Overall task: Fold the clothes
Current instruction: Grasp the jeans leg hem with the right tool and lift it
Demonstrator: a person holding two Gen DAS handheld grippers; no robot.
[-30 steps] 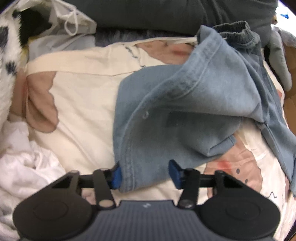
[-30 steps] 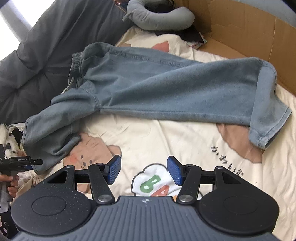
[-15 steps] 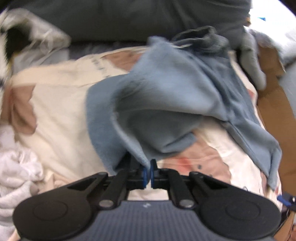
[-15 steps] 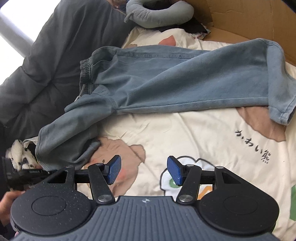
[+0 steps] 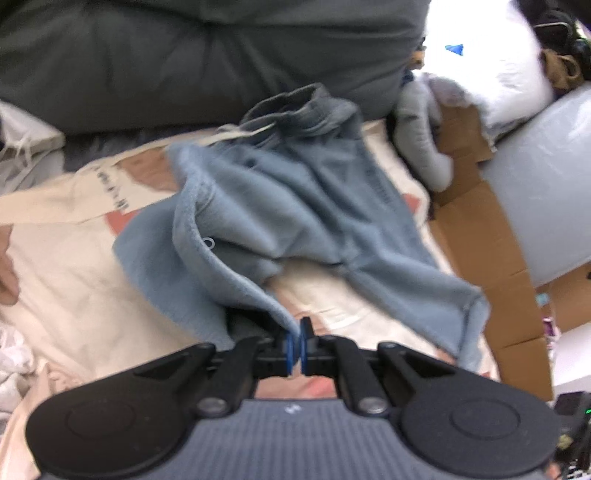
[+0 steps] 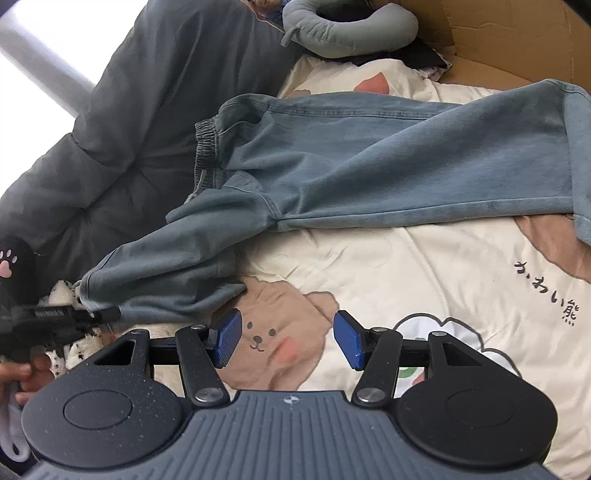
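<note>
From the left wrist view, the left gripper [image 5: 296,345] is clenched on the hem of one leg of the faded blue denim trousers [image 5: 295,206], its blue pads [image 5: 290,349] pressed together with only the cloth edge between them. That leg rises off the cream cartoon-printed bed sheet [image 5: 70,280] toward the gripper. The elastic waistband bunches at the far side of the sheet, against the dark grey quilted duvet [image 5: 192,59]. Brown cardboard [image 5: 491,258] borders the sheet on the right.

From the right wrist view, the right gripper [image 6: 287,341] is released, its jaws wide apart above the sheet's bear print [image 6: 266,343] with nothing between them. The trousers [image 6: 369,162] lie across the sheet beyond it, one leg stretched right, the other running down-left to the left gripper [image 6: 107,314], which a hand [image 6: 22,376] holds. A grey neck pillow [image 6: 351,33] lies past the sheet's far edge.
</note>
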